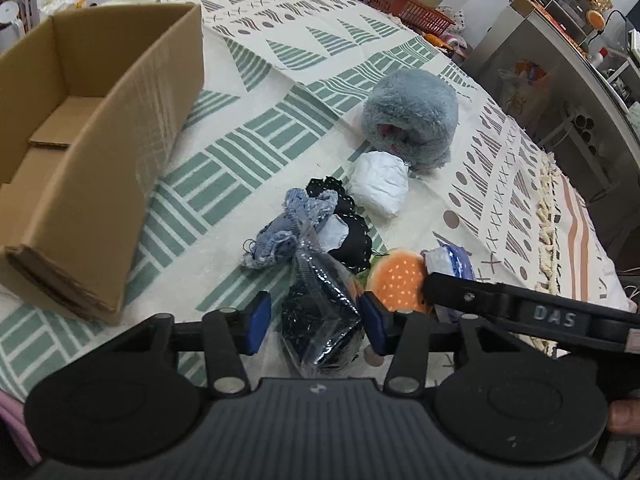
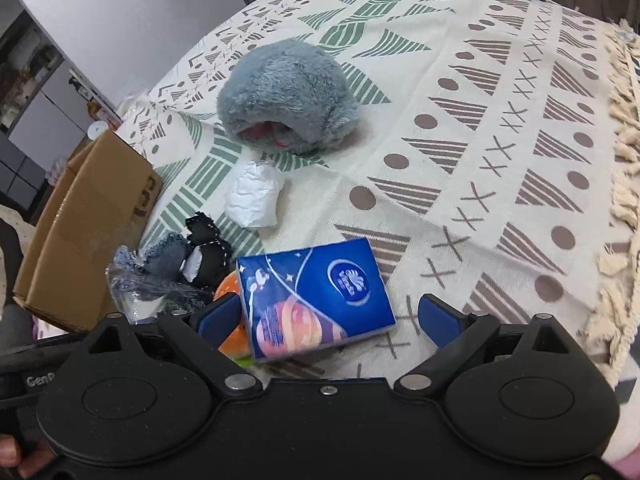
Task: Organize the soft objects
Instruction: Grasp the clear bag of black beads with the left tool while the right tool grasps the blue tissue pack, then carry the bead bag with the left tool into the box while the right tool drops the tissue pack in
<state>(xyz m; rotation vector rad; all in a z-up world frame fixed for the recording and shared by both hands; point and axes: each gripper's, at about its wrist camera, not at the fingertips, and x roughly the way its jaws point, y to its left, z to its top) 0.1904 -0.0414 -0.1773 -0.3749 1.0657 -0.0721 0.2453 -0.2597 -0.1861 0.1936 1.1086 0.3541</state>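
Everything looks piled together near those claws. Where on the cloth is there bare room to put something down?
Bare cloth lies between the cardboard box and the fluffy grey toy, and right of the blue tissue pack toward the fringe. It is crowded around the denim scrap, black cloth and burger toy.

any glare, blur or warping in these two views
Left wrist view: glare flecks on the plastic-wrapped dark bundle between the left hand-held gripper fingers; the cardboard box looks slightly soft, and the table edge curves with fisheye distortion. Right wrist view: the blue tissue pack has a mild sheen; the patterned tablecloth bulges like a dome.
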